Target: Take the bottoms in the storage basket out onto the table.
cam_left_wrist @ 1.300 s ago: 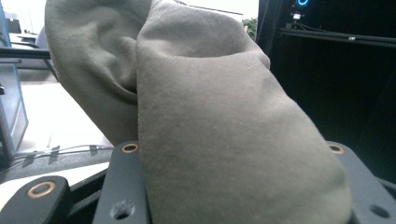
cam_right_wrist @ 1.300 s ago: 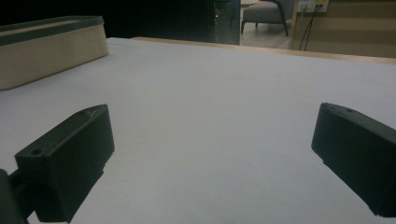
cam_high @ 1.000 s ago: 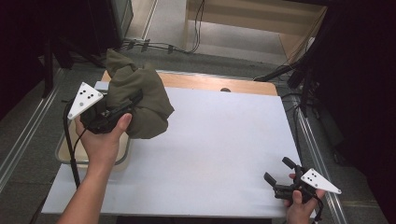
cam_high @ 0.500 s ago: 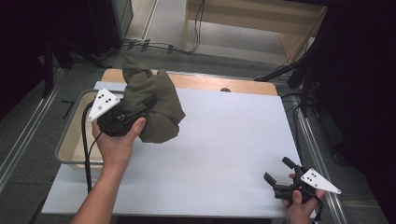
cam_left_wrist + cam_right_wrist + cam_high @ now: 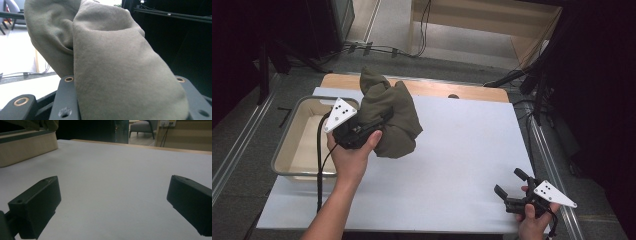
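Bunched olive-green fabric garment [image 5: 389,117] sits clamped between the left gripper's [image 5: 373,123] jaws, draping over and past them, apparently lifted above the white table sheet [image 5: 462,150]. A beige plastic bin [image 5: 294,145] lies just behind that gripper. The right gripper [image 5: 511,190] rests well apart, jaws wide, nothing between.

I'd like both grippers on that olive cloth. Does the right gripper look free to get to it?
Probably yes: bare table lies between the open right gripper and the cloth in the left gripper.
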A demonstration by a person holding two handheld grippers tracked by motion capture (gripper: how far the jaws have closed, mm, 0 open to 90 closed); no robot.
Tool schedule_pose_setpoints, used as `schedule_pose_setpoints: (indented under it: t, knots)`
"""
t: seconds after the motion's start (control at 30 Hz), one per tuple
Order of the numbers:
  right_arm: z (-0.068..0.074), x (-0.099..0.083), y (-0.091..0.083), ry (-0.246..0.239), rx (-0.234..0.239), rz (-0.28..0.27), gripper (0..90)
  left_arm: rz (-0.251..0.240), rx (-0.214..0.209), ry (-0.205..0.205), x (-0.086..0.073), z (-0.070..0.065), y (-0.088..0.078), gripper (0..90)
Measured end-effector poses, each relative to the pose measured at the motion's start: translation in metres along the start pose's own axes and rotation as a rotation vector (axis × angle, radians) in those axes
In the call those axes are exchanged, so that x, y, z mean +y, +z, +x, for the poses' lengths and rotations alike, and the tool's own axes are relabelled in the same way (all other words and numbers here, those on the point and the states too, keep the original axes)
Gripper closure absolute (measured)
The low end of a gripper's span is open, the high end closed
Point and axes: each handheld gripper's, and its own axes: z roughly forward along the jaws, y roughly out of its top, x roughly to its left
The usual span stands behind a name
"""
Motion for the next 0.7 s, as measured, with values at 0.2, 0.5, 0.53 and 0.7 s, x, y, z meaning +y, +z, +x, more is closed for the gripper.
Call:
schedule_pose_setpoints:
  t: [0.2, 0.5, 0.53, 0.7]
  knots:
    - [0.0, 0.0, 0.0, 0.0, 0.001, 0.002, 0.0, 0.013, -0.019, -0.006, -0.005, -0.006, 0.007, 49.0]
    - [0.0, 0.0, 0.0, -0.004, -0.001, 0.004, 0.0, 0.039, -0.06, -0.015, -0.014, -0.018, 0.02, 48.8]
    - [0.0, 0.0, 0.0, -0.004, -0.001, 0.004, 0.0, 0.041, -0.063, -0.017, -0.015, -0.019, 0.022, 48.8]
    - [0.001, 0.0, 0.0, -0.001, -0.002, 0.007, 0.0, 0.055, -0.079, -0.024, -0.023, -0.024, 0.029, 48.6]
